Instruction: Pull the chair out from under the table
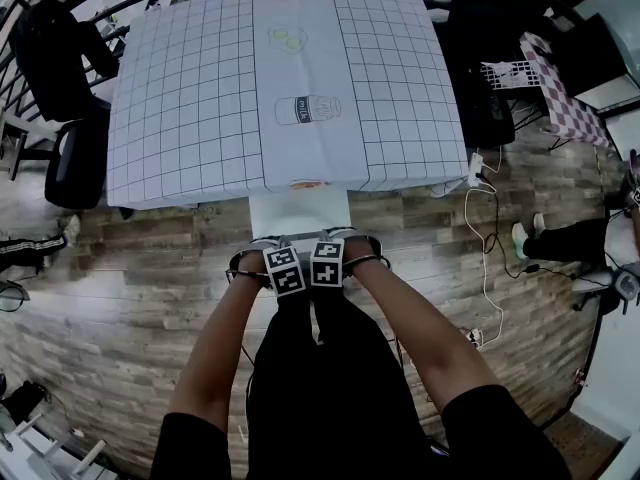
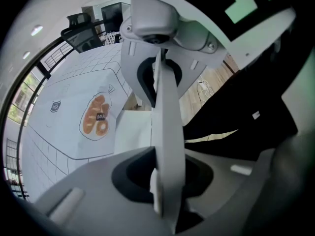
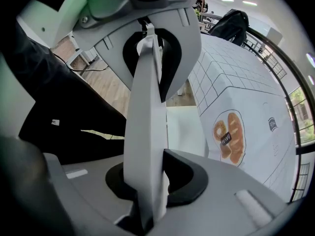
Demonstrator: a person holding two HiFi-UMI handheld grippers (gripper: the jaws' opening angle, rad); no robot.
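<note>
Already partway there. Grips the top of the chair point(image 1: 300, 213) back with left tongs point(image 1: 278, 250) and right tongs point(image 1: 330, 246) side by side, each clamped on the white panel. Shows the seat poking out past the near edge of the table point(image 1: 190, 98), its far part tucked under the cloth. Leaves, by the look of it, more pulling toward the near side to bring the seat fully clear.
</note>
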